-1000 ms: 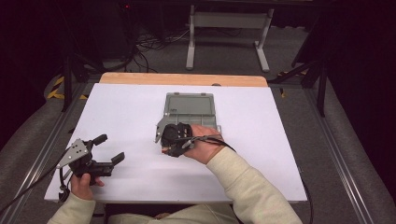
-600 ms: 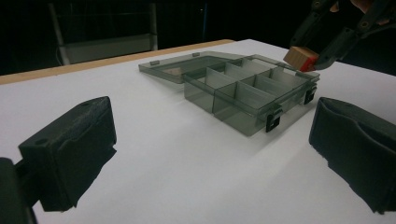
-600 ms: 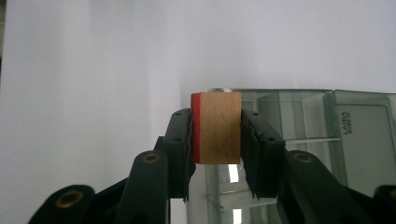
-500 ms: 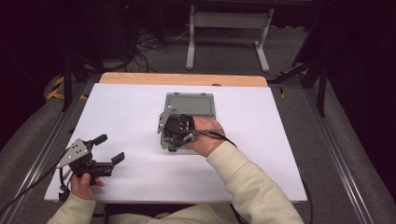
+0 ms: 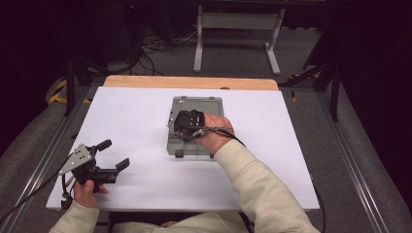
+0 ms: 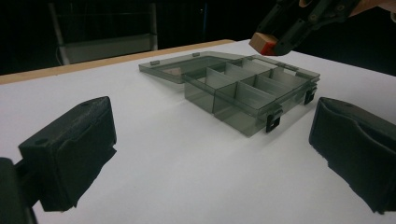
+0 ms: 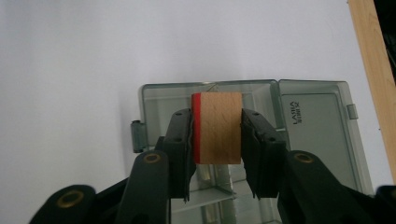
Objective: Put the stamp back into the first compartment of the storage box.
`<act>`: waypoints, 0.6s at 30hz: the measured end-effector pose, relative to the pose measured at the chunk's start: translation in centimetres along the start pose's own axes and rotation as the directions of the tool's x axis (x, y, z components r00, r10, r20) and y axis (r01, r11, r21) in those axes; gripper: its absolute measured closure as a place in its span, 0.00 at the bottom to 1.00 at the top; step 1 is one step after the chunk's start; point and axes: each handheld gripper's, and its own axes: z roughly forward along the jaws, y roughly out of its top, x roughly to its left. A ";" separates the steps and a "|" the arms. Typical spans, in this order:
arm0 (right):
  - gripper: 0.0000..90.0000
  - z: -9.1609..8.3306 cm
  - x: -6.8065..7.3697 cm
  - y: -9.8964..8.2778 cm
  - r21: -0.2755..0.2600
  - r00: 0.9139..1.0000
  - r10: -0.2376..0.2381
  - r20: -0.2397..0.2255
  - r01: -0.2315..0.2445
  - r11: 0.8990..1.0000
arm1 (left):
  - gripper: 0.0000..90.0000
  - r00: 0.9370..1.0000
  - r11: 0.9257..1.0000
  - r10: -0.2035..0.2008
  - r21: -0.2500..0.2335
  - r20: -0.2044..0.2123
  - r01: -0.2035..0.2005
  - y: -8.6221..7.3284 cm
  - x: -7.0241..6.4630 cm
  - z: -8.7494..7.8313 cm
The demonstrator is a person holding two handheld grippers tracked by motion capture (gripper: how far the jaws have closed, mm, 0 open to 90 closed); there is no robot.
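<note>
Right gripper [image 7: 216, 135] clamped wooden block [image 7: 218, 127], hovering above open compartment box [image 5: 214, 104] | block's long axis along jaws | left gripper [image 5: 112, 155] spread, empty, well apart.

Left gripper [image 5: 112, 155]: low, near person's side, jaws spread wide, nothing between them, pointing forward-right toward the other tool. Left hand [image 5: 86, 189] wrapped round its rear. Right gripper [image 5: 186, 127]: held further forward, raised, jaws pointing down, clamped on block [image 7: 217, 127]. Right hand [image 5: 214, 136] behind it, sleeved forearm angling in from lower right.
</note>
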 end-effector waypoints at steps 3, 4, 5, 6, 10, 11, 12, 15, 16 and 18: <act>0.73 0.4 -0.5 -0.1 -0.002 1.000 0.003 0.007 -0.003 1.000 | 0.02 1.000 1.000 0.001 0.001 0.000 -0.001 0.0 0.0 0.0; 0.73 0.5 -0.7 -0.2 0.003 1.000 0.000 0.009 0.000 1.000 | 0.02 1.000 1.000 0.000 0.001 0.001 0.000 0.0 0.0 0.0; 0.73 0.7 -0.8 -0.2 0.008 1.000 0.003 0.013 -0.003 1.000 | 0.02 1.000 1.000 0.000 0.001 0.000 0.000 0.0 0.0 0.0; 0.73 0.8 -0.9 -0.2 0.011 1.000 0.002 0.015 -0.002 1.000 | 0.02 1.000 1.000 0.000 0.000 0.000 0.000 0.0 0.0 0.0; 0.73 1.4 -1.5 -0.2 0.020 1.000 0.006 0.021 -0.006 1.000 | 0.02 1.000 1.000 -0.001 0.000 0.001 0.001 0.0 0.0 0.0; 0.73 1.5 -1.5 -0.2 0.022 1.000 0.006 0.023 -0.007 1.000 | 0.02 1.000 1.000 -0.001 0.001 0.002 0.001 0.0 0.0 0.0; 0.73 1.7 -1.7 -0.2 0.025 1.000 0.004 0.025 -0.005 1.000 | 0.02 1.000 1.000 -0.001 0.000 0.001 0.001 0.0 0.0 0.0; 0.73 2.0 -1.9 -0.1 0.024 1.000 -0.004 0.030 0.003 1.000 | 0.02 1.000 1.000 -0.001 0.001 0.002 0.001 0.0 0.0 0.0; 0.73 2.1 -2.0 -0.1 0.027 1.000 -0.005 0.029 0.004 1.000 | 0.02 1.000 1.000 -0.002 0.000 0.001 0.002 0.0 0.0 0.0; 0.73 2.4 -2.2 -0.1 0.027 0.999 -0.006 0.033 0.005 1.000 | 0.02 1.000 1.000 -0.002 -0.001 0.002 0.002 0.0 0.0 0.0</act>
